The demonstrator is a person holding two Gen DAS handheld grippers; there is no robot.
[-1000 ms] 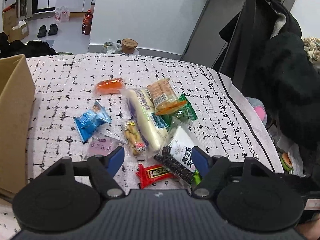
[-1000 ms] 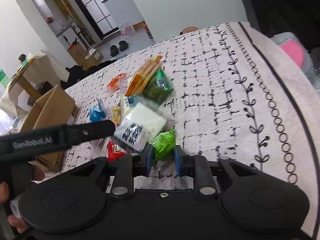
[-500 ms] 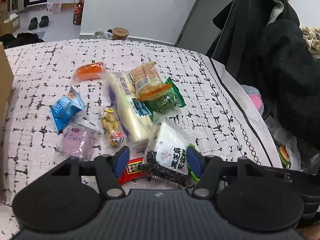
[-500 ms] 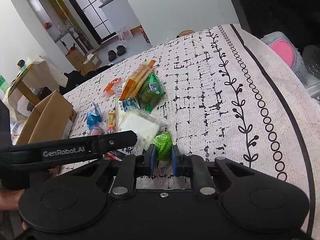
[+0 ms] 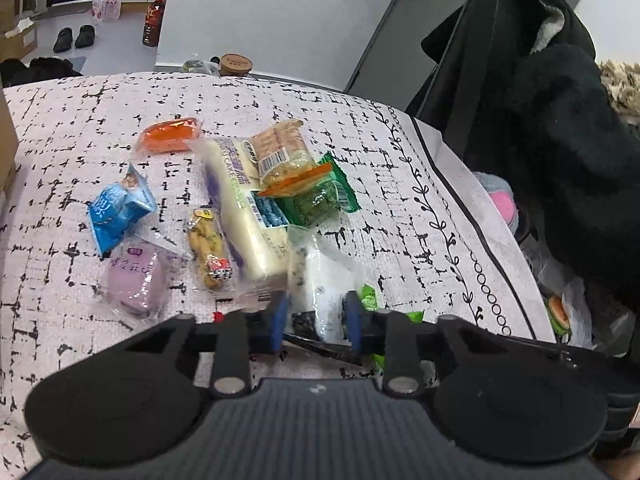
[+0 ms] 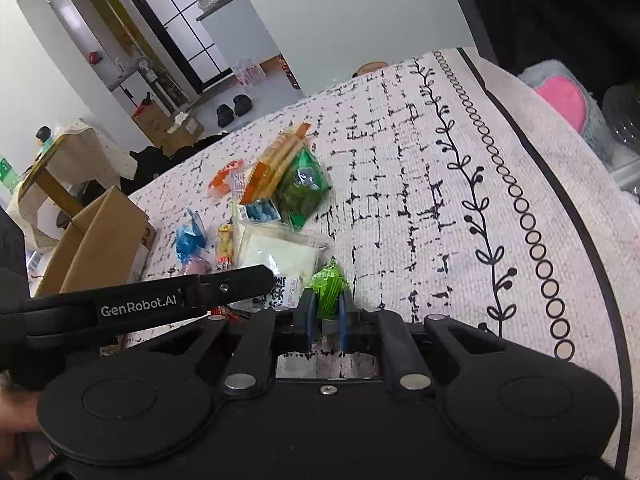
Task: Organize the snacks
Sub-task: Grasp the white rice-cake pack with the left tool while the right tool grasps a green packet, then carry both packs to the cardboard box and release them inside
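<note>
Several snack packets lie in a pile on the patterned cloth (image 5: 400, 216). My left gripper (image 5: 316, 322) is closed around the near end of a white packet with black print (image 5: 324, 276); it also shows in the right wrist view (image 6: 280, 258). My right gripper (image 6: 325, 314) is shut on a bright green packet (image 6: 329, 286), seen beside the left fingers (image 5: 370, 300). Further off lie a long white cake pack (image 5: 240, 200), a dark green packet (image 5: 320, 200), a tan biscuit pack (image 5: 280, 156), an orange packet (image 5: 170, 138), a blue packet (image 5: 116, 210), a purple packet (image 5: 136, 280) and a small peanut pack (image 5: 208, 252).
An open cardboard box (image 6: 96, 244) stands at the left edge of the cloth. Dark coats (image 5: 560, 140) hang to the right. A pink and grey plush (image 6: 564, 100) lies past the cloth's right border. Shoes and bottles stand on the floor beyond.
My left gripper moved forward and closed from wide open onto the white packet. My right gripper stayed shut on the green packet and shifted slightly forward.
</note>
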